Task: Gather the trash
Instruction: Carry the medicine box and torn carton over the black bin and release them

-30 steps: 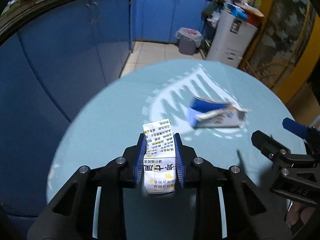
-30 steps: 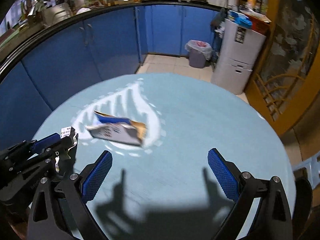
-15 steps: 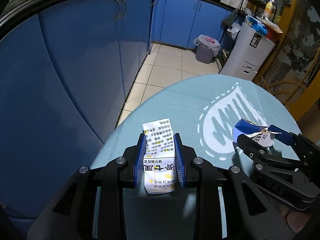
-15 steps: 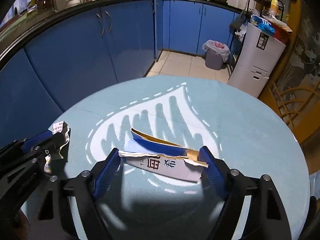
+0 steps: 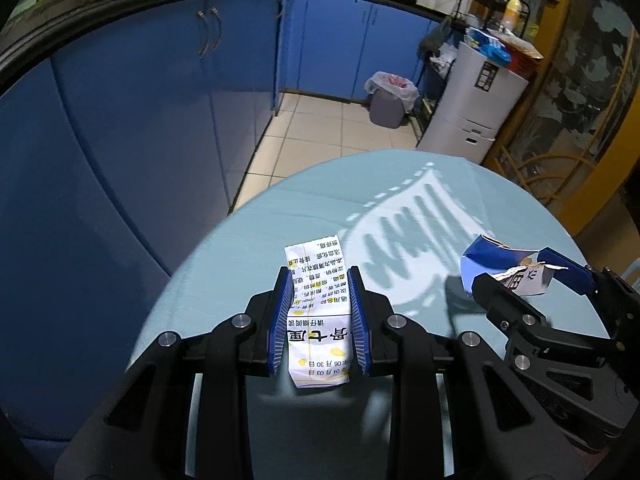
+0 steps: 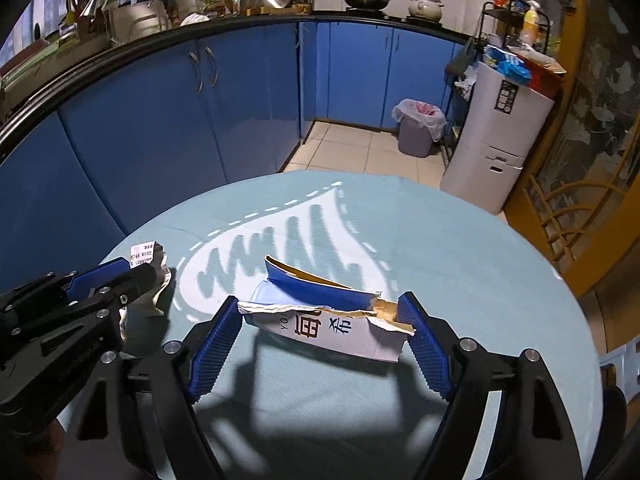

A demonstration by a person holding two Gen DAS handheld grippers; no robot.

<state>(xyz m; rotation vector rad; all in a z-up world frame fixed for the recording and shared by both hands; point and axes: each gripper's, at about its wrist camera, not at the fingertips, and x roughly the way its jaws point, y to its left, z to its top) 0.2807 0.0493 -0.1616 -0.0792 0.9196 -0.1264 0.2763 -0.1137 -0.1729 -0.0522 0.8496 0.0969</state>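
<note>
My left gripper is shut on a white paper packet with black and yellow print, held over the near left part of the round light-blue table. The packet also shows at the left of the right wrist view. My right gripper has its blue pads on both ends of a torn blue and white carton, lifted a little above the table; the pads touch its ends. The carton and right gripper show at the right of the left wrist view.
A grey trash bin with a white liner stands on the tiled floor beyond the table. Blue kitchen cabinets curve along the left and back. A white fridge-like unit and a wooden chair stand at the right.
My right gripper moved onto the carton, closed on its ends and lifted it. My left gripper kept hold of the packet and swung left, toward the table's edge.
</note>
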